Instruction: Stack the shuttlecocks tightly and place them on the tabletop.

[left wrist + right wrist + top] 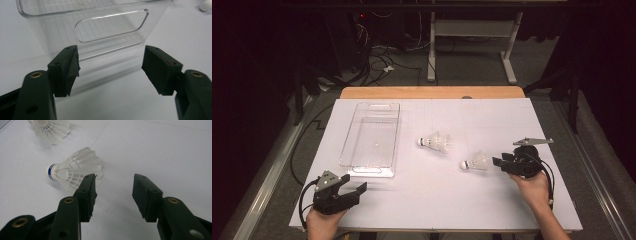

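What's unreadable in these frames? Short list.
- Far shuttlecock: right gripper view, its cork end is cut off by the top edge.
- Near shuttlecock: right gripper view, the lettering on the blue band is too small to read; part of its skirt is hidden behind the right gripper's jaw.
- Clear bin: left gripper view, its far end is cut off by the top edge.
- Floor behind the table: high view, too dark.
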`<act>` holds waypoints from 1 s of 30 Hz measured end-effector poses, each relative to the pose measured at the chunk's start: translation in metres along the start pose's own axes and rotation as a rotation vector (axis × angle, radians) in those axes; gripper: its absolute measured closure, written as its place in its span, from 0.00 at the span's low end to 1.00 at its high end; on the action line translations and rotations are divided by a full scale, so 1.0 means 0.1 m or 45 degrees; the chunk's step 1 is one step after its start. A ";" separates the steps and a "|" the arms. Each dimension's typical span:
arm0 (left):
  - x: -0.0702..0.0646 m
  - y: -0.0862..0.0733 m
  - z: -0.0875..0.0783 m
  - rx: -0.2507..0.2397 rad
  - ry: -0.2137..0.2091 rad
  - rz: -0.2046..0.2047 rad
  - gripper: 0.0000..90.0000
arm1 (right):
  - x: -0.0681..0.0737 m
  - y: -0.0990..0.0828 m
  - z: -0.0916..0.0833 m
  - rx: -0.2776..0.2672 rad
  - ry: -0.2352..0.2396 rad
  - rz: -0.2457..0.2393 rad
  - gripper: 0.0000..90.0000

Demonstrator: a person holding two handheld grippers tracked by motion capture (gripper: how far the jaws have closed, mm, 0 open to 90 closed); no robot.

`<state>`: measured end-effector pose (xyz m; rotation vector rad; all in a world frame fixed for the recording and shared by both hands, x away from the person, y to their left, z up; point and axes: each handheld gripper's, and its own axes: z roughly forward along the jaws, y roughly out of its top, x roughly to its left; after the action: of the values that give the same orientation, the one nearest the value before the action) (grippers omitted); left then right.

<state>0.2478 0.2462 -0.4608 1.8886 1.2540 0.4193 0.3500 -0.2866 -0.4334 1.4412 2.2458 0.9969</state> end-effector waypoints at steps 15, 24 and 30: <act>-0.01 0.00 -0.01 -0.004 0.002 0.002 0.34 | 0.10 -0.08 -0.14 -0.016 0.032 -0.011 0.62; -0.01 0.00 -0.01 -0.006 0.001 0.004 0.34 | 0.21 -0.13 -0.16 0.005 0.056 -0.039 0.63; -0.01 0.00 -0.01 -0.004 0.002 0.004 0.34 | 0.27 -0.13 -0.16 0.004 0.078 -0.060 0.64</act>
<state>0.2469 0.2460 -0.4602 1.8882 1.2505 0.4246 0.3198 -0.2720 -0.4276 1.3700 2.3137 1.0365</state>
